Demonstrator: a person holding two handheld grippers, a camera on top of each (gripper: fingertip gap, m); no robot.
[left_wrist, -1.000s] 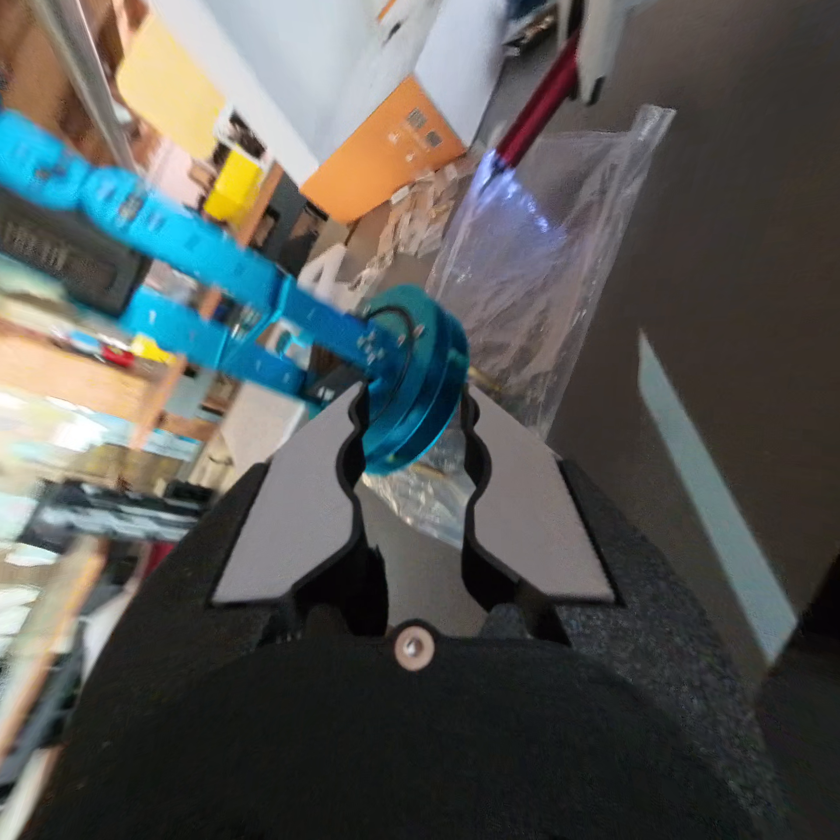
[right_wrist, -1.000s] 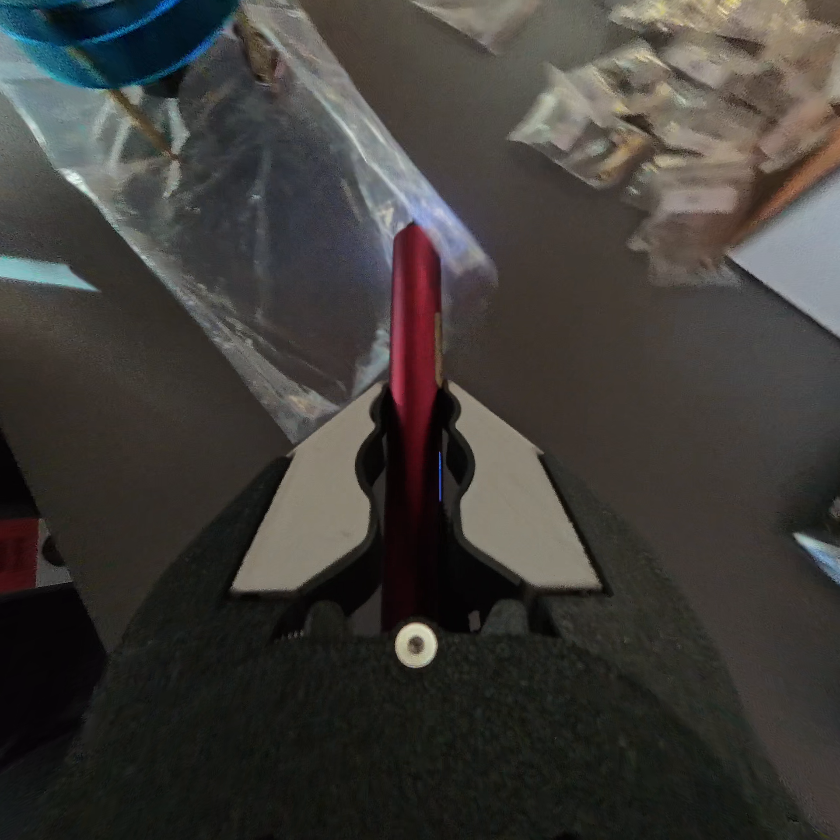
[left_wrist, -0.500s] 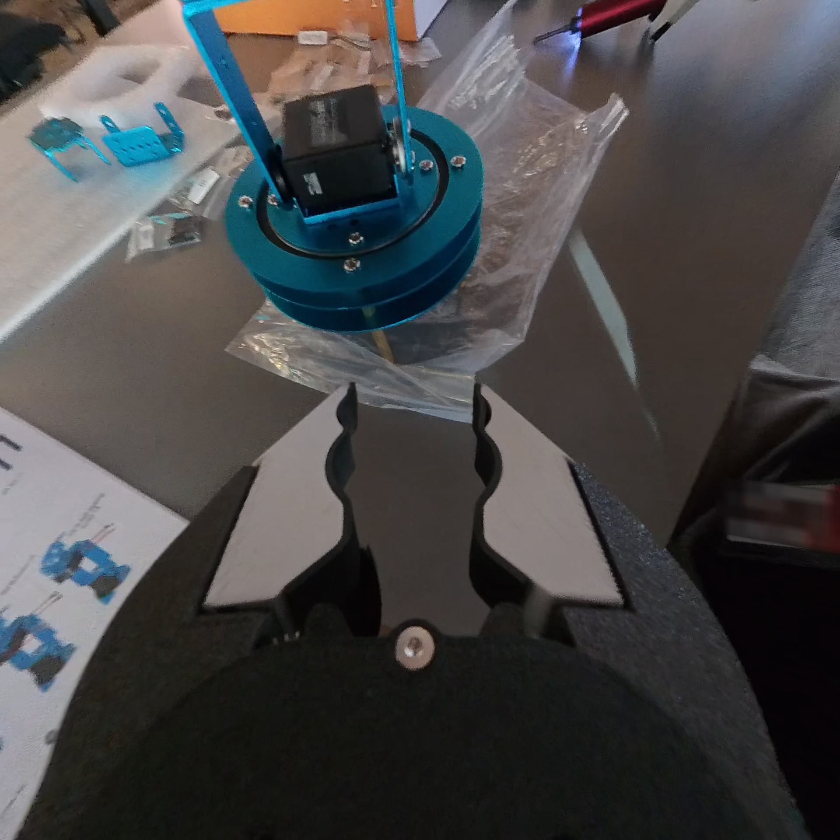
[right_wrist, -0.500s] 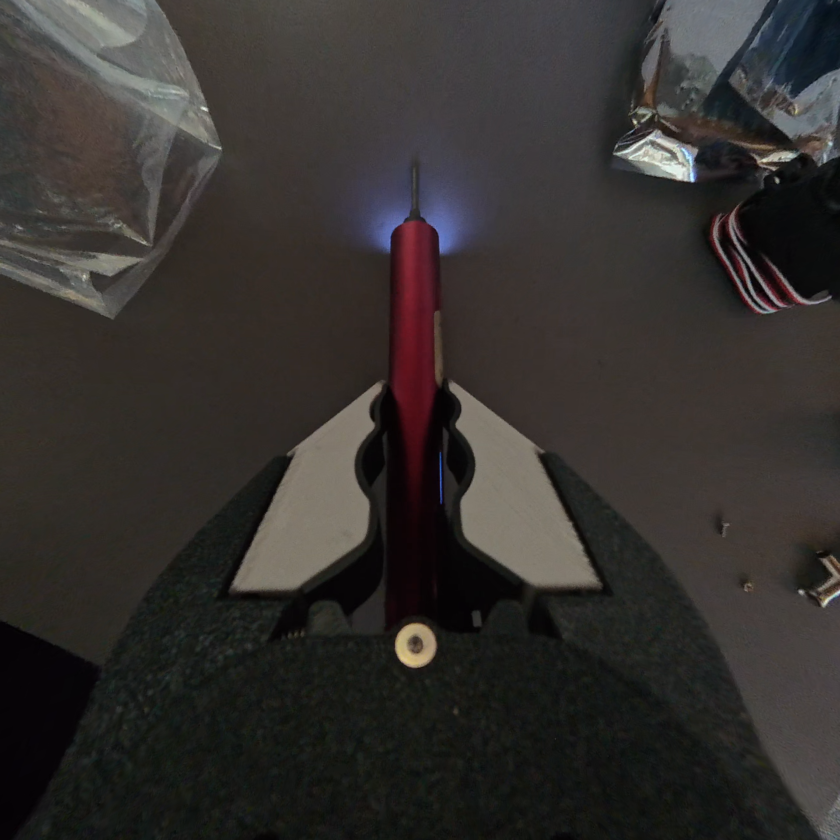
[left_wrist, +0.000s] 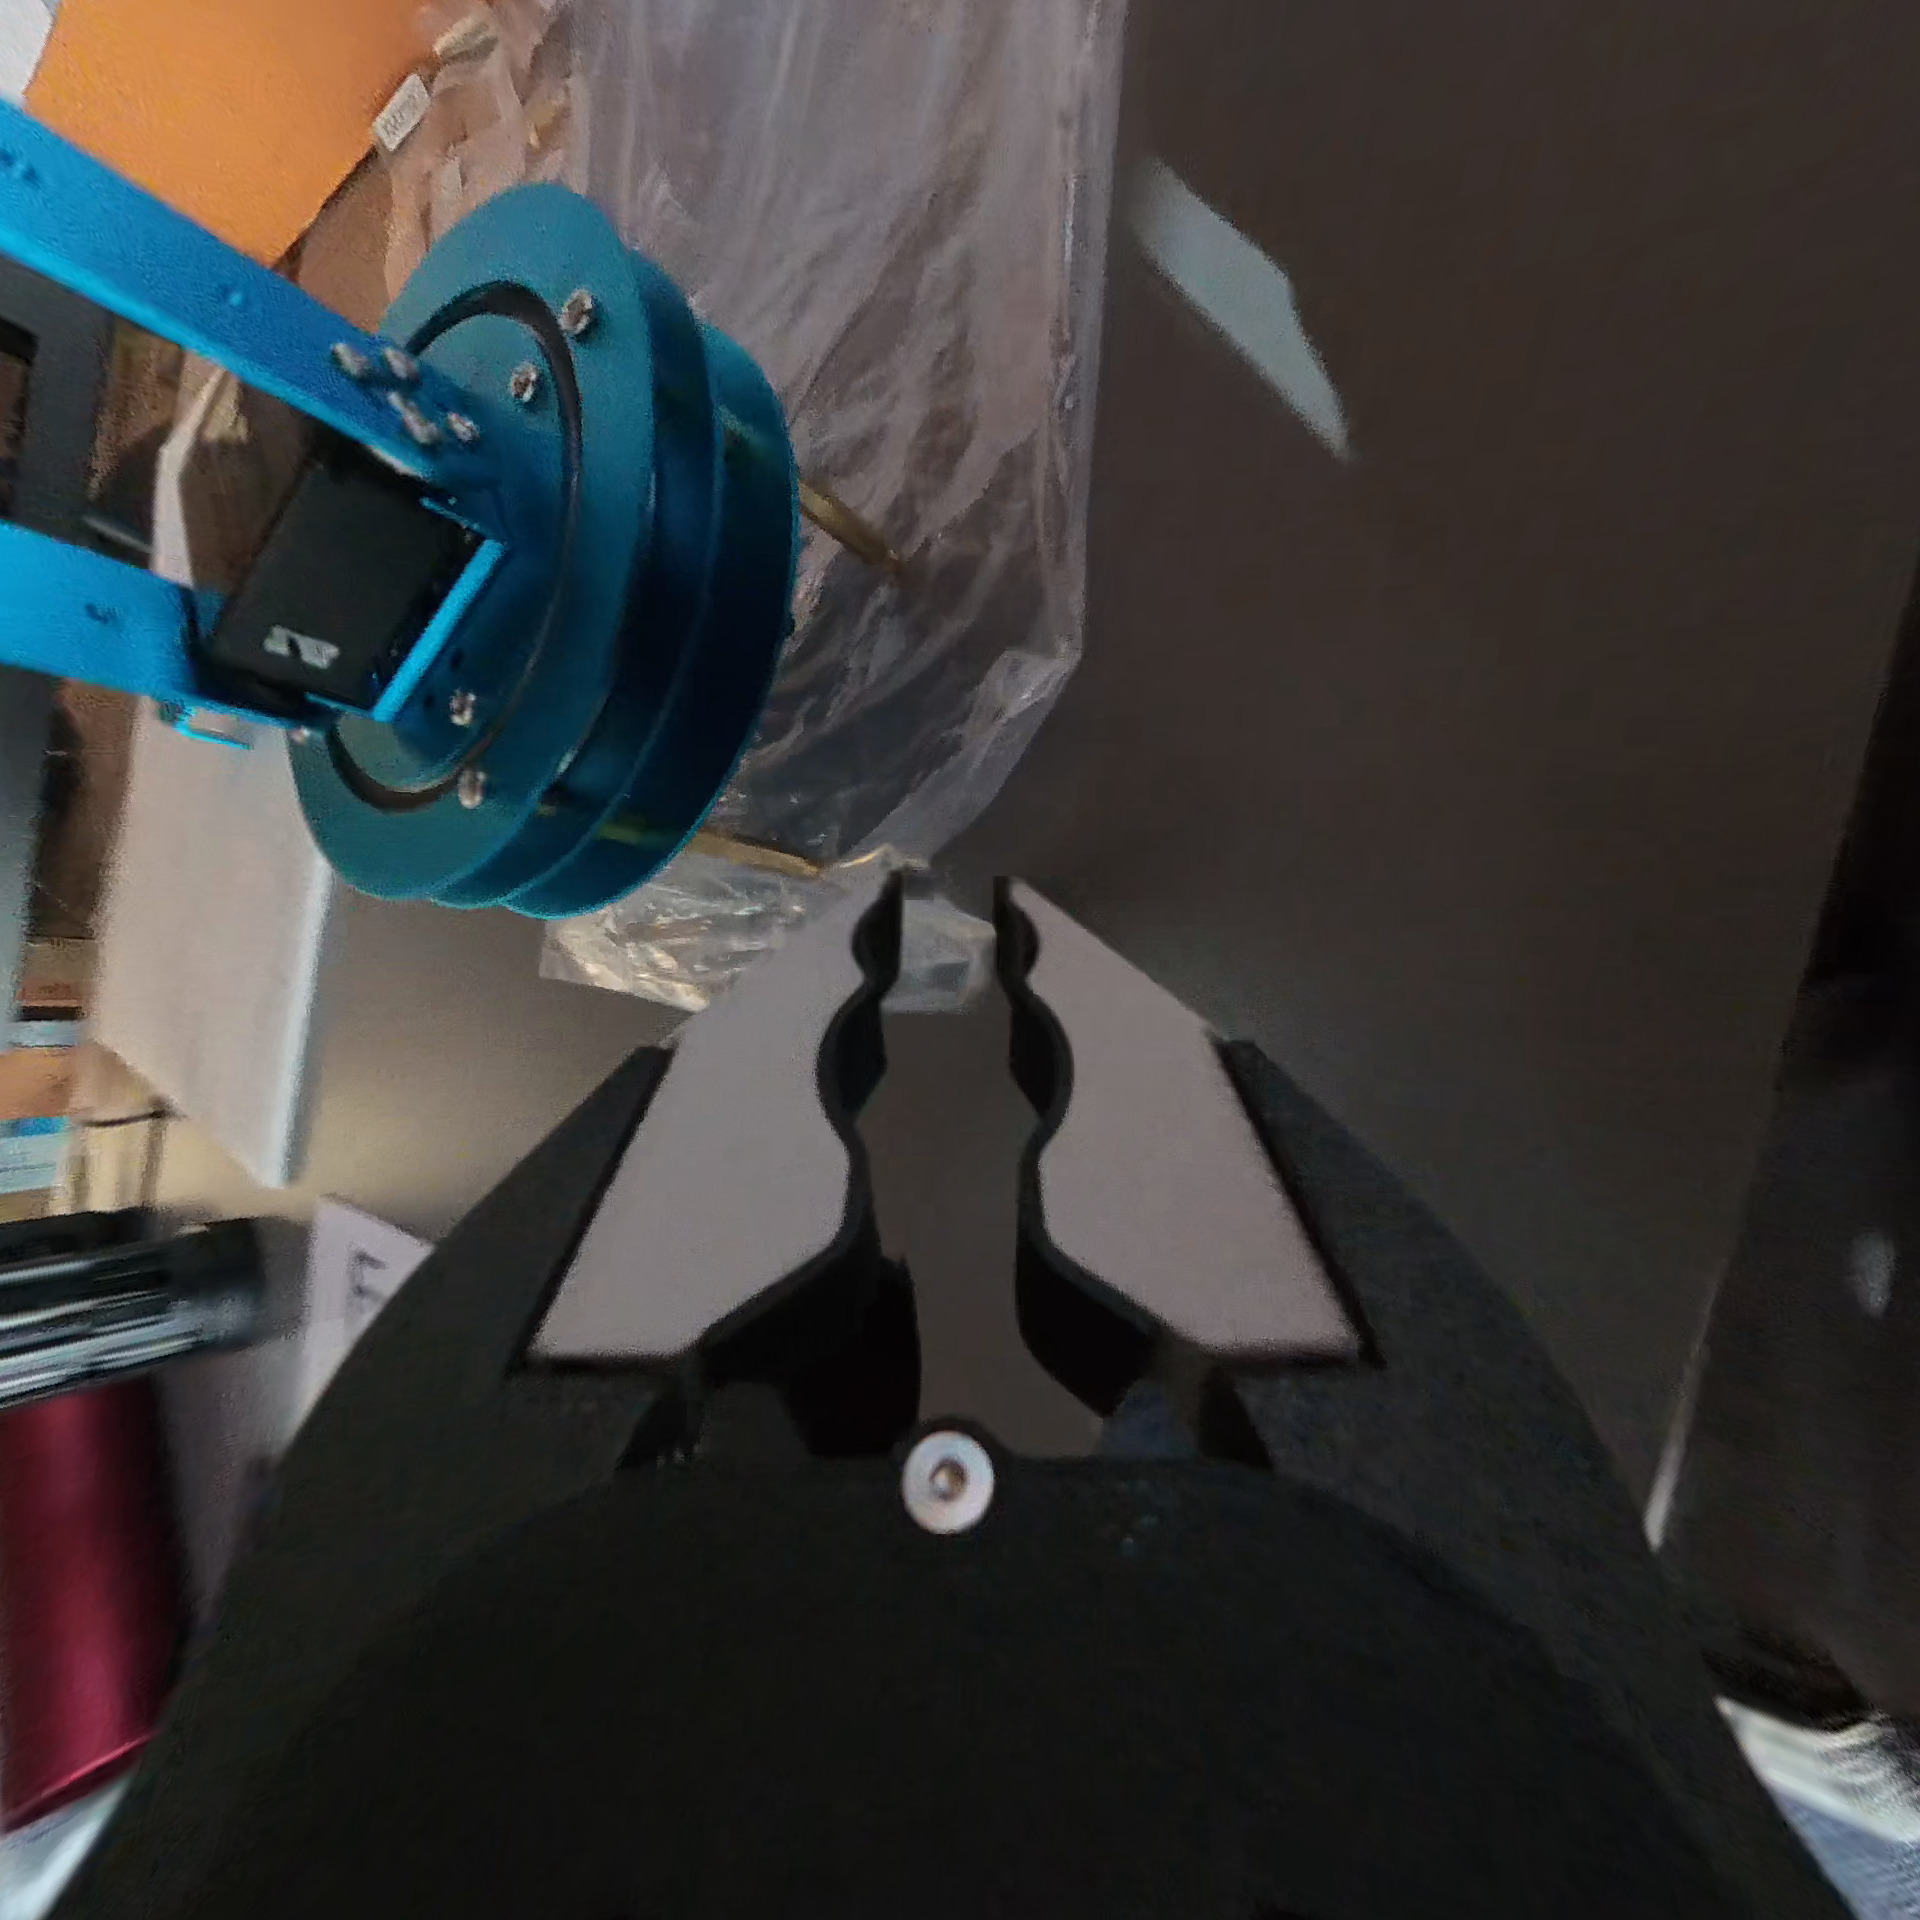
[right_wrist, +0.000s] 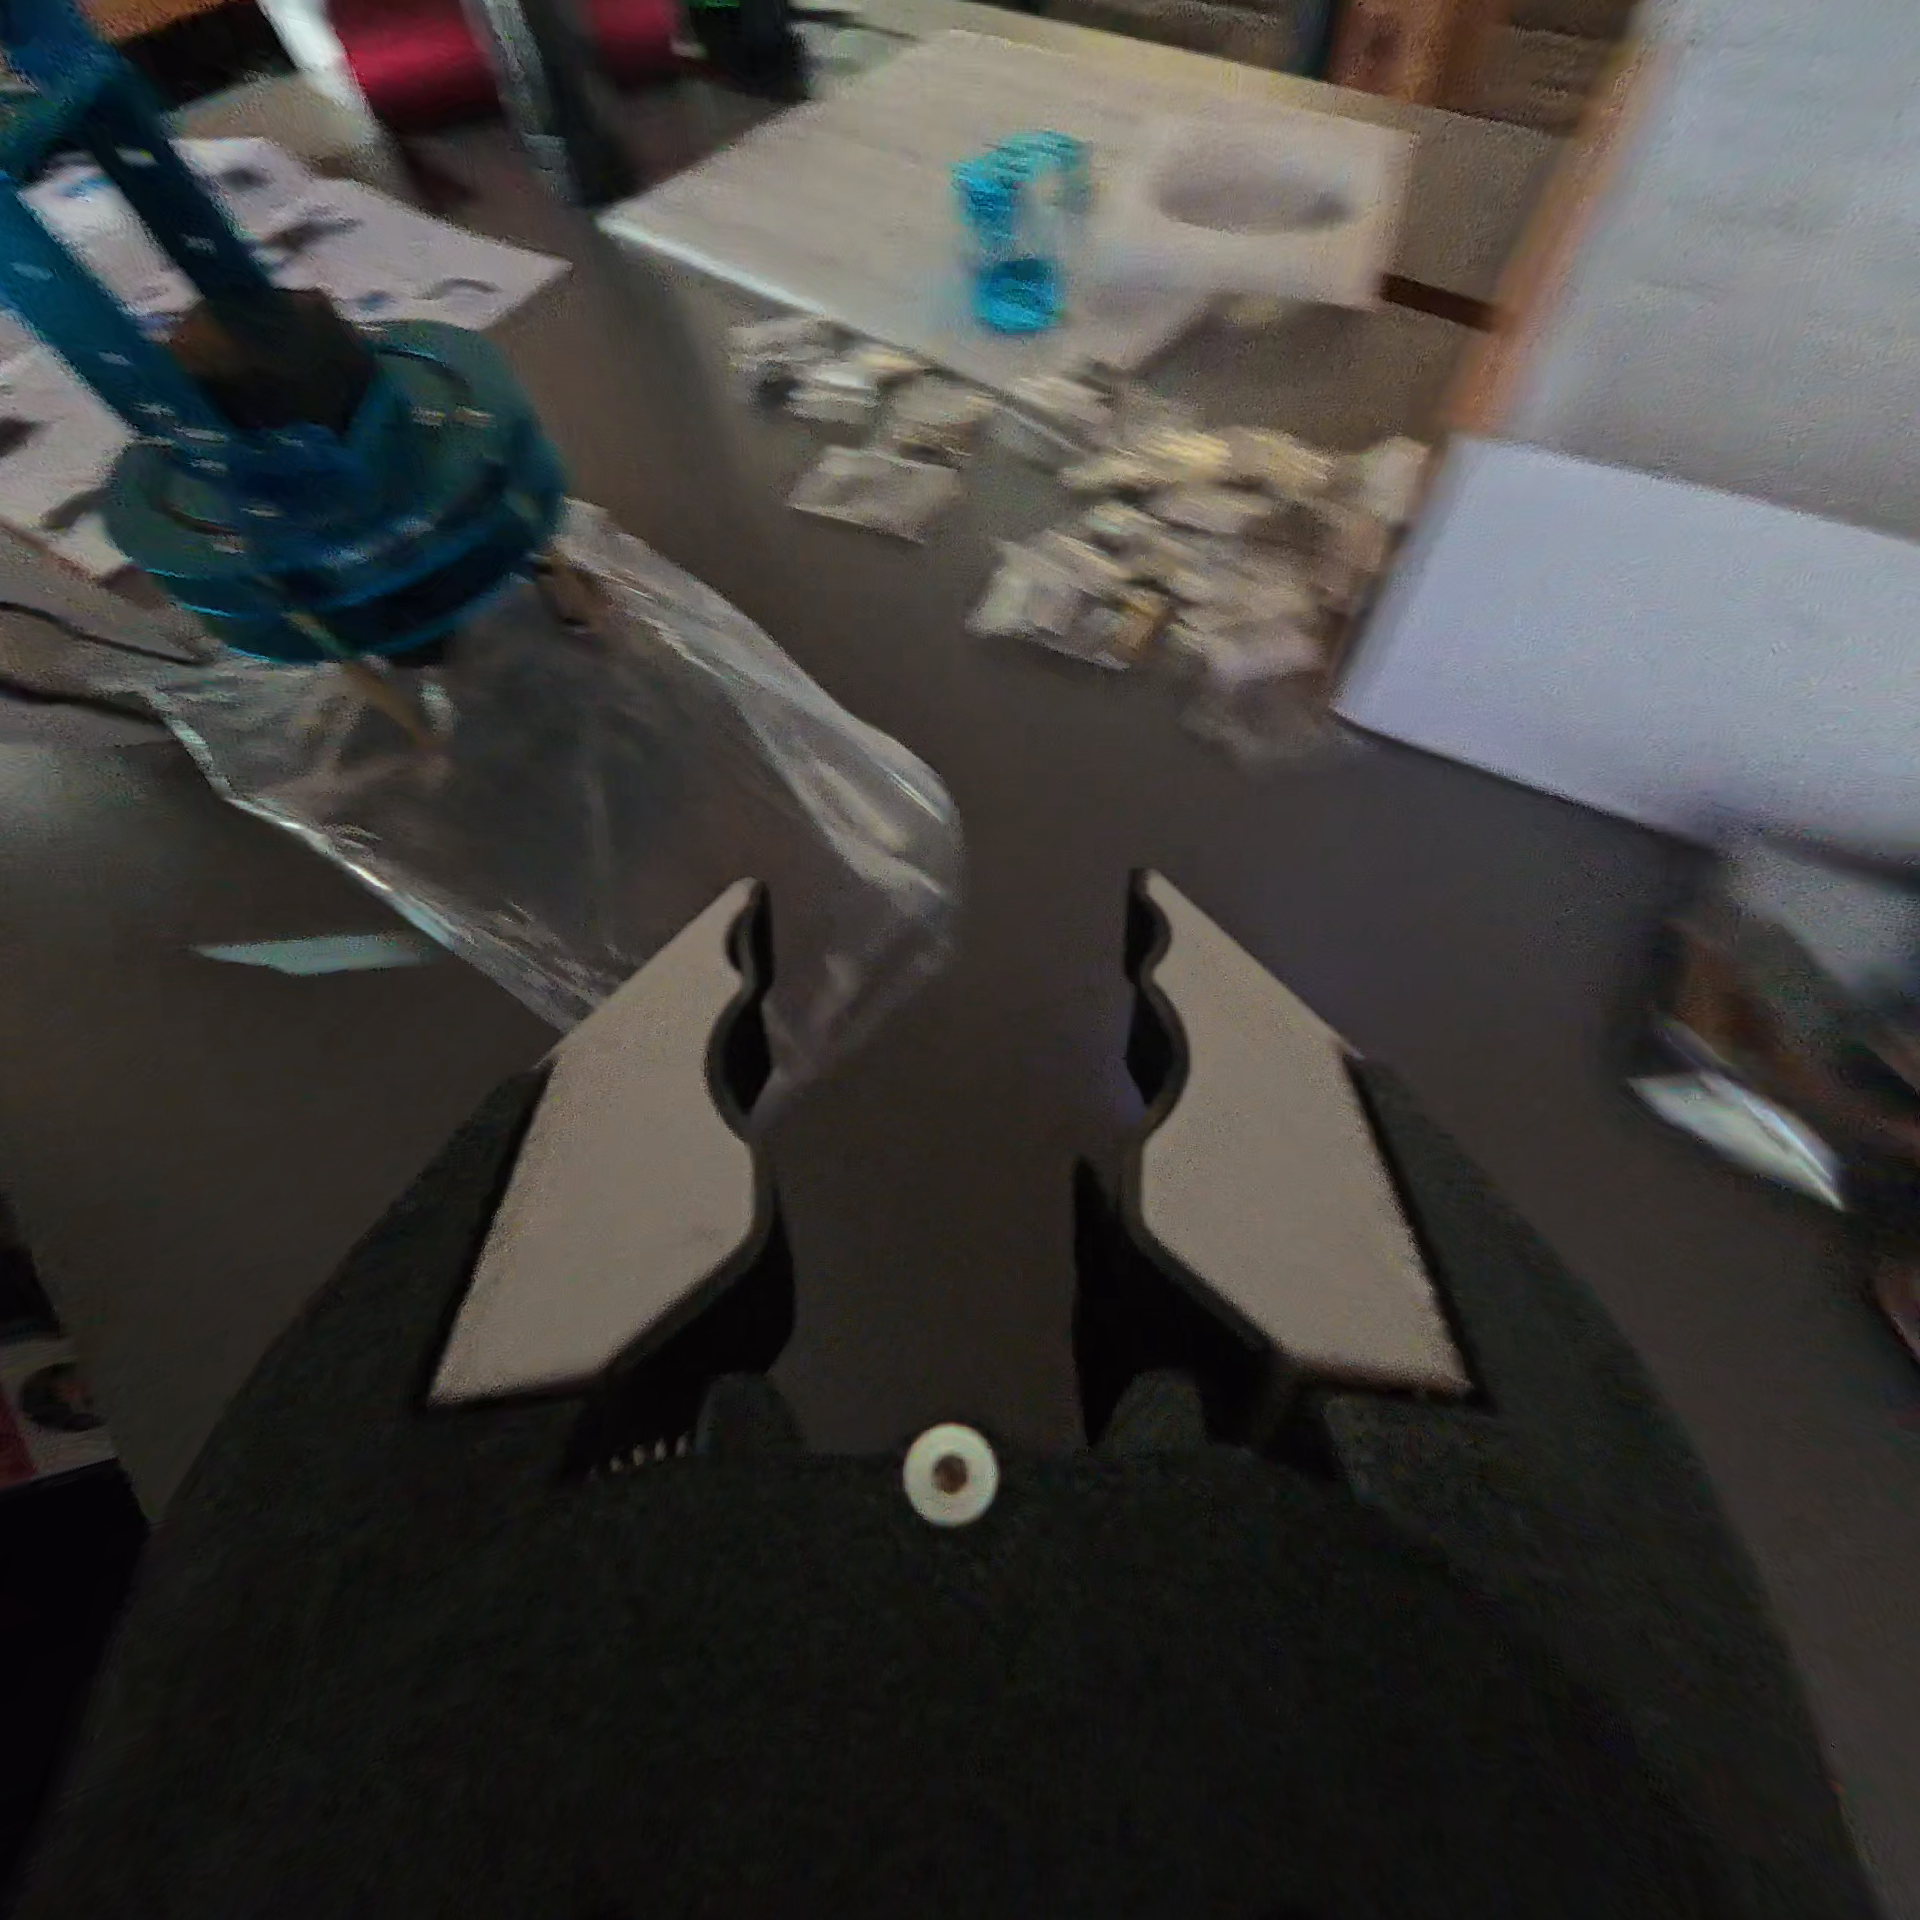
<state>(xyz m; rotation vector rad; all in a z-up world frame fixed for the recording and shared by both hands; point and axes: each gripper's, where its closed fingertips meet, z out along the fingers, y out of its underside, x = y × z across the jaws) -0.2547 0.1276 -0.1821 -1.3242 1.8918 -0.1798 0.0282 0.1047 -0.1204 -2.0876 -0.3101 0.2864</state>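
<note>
A blue round base (left_wrist: 540, 561) with a black servo and blue brackets stands on brass standoffs over a clear plastic bag (left_wrist: 914, 312) on the dark table. My left gripper (left_wrist: 943, 894) is just right of the base, its jaws narrowed to a small gap. The bag's near corner shows between the tips. My right gripper (right_wrist: 945, 894) is wide open and empty, with its left finger over the bag's edge (right_wrist: 623, 790). The blue base (right_wrist: 332, 499) is to its upper left. The right wrist view is blurred.
Several small parts packets (right_wrist: 1122, 520) lie ahead of the right gripper, next to a white box (right_wrist: 1662, 582). Blue bracket pieces (right_wrist: 1013, 229) and white foam (right_wrist: 1247, 197) sit on a white board. Printed sheets (right_wrist: 312, 239) lie far left. An orange box (left_wrist: 208, 104) and a dark red cylinder (left_wrist: 62, 1558) show left.
My right gripper has let go of the red screwdriver and opened wide. My left gripper's jaws have narrowed and moved up to the bag's corner. Both views have swung.
</note>
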